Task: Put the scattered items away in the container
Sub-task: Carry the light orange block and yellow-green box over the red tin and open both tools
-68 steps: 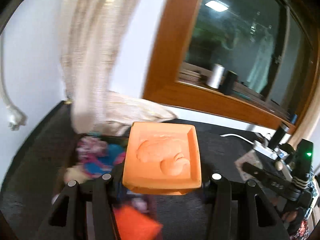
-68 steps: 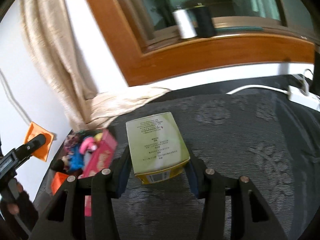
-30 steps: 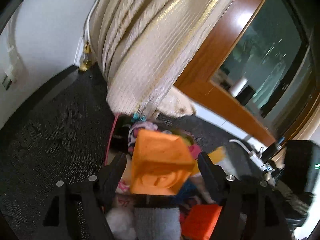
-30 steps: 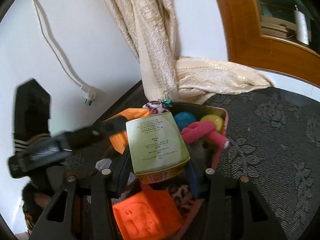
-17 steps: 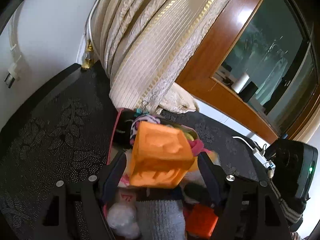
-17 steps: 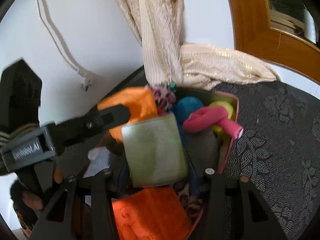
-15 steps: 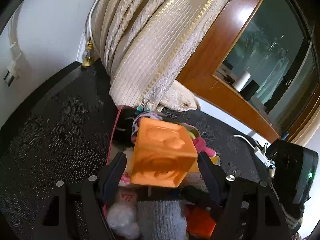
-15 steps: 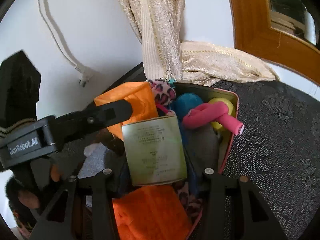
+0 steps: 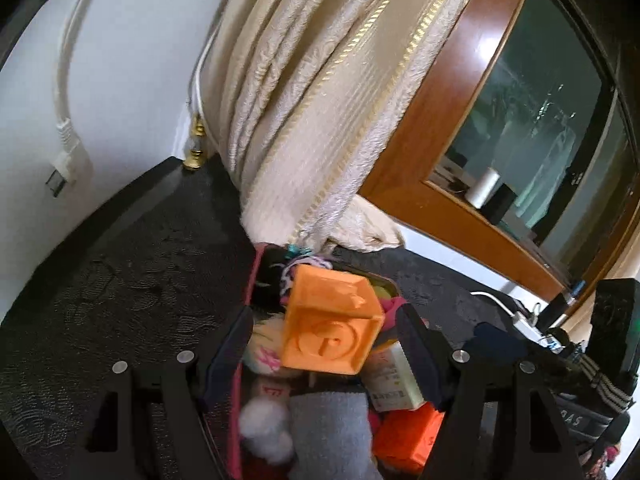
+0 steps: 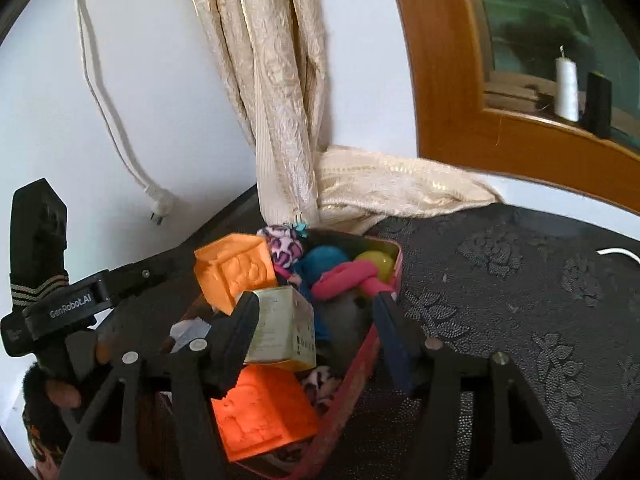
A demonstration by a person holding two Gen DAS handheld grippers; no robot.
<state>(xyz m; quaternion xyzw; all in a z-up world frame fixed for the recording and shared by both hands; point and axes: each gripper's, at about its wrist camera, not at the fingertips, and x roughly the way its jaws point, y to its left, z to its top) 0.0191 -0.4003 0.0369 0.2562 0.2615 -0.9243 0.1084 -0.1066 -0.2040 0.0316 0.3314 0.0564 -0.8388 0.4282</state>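
A pink tin (image 10: 362, 354) on the dark tablecloth is heaped with toys. My left gripper (image 9: 326, 312) hangs open over its far end. A pale orange cube (image 9: 332, 332) rests on the heap between its fingers, with a gap on each side. The right gripper (image 10: 316, 304) is over the tin's near end and its jaws are opening. The pale green box (image 10: 280, 328) lies tilted in the tin, leaning by the left finger and apart from the right one. Under it sits a bright orange cube (image 10: 264, 412). A pink roll (image 10: 348, 276) lies behind.
A cream curtain (image 10: 280, 100) hangs right behind the tin, and its end is draped on the table (image 10: 400, 192). A white cable with a plug (image 10: 158, 204) dangles on the wall. A wooden window frame (image 10: 448, 120) rises at right. A hand (image 10: 60, 392) holds the left gripper.
The right jaws have widened and the green box has dropped out of them into the tin, tipping over. The pale orange cube has rolled onto another face. Both grippers drew back a little.
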